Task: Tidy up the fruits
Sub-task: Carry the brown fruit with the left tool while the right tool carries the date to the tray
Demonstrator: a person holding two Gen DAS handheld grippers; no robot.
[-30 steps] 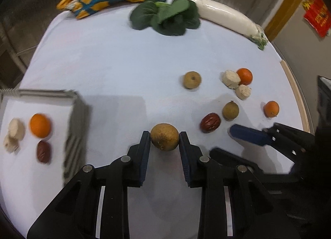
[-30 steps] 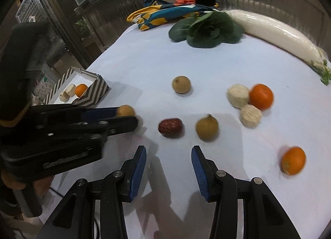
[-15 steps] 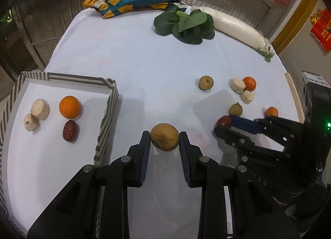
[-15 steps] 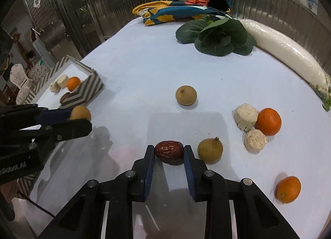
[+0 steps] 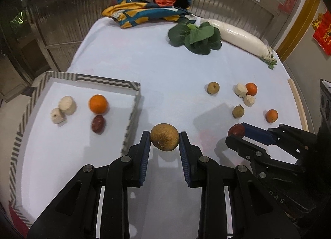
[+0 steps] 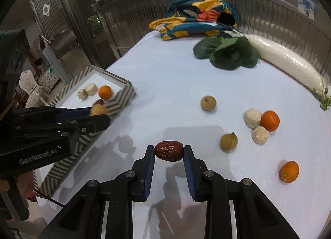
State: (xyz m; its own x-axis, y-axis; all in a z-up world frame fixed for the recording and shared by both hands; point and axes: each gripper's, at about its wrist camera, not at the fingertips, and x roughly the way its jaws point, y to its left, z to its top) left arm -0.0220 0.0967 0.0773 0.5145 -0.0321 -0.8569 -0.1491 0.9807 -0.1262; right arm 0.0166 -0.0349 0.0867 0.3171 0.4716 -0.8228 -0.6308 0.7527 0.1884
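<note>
Fruits, near to far. Brown round fruit [image 5: 164,137] clamped between the left gripper's [image 5: 164,138] blue pads, held just right of the striped tray [image 5: 132,115]. Red date [image 6: 169,150] pinched in the right gripper [image 6: 169,152], above the white tablecloth [image 6: 165,73].

In the tray: 1 date [image 5: 98,123], 1 orange [image 5: 98,104], 2 pale cut chunks [image 5: 67,104] touching each other, left of the orange.

Loose on the cloth, right side: 1 orange [image 6: 289,171] nearest, alone; 1 brownish fruit with stem [image 6: 228,142]; past it a cluster of 2 pale chunks [image 6: 252,118] and 1 orange [image 6: 269,120], touching; another brownish fruit [image 6: 208,103] apart to the left of the cluster.

Far edge: leafy greens [image 6: 227,53] just beside a long white radish [image 6: 287,61]; a colourful bundle of cloth [image 6: 194,18] behind them.
</note>
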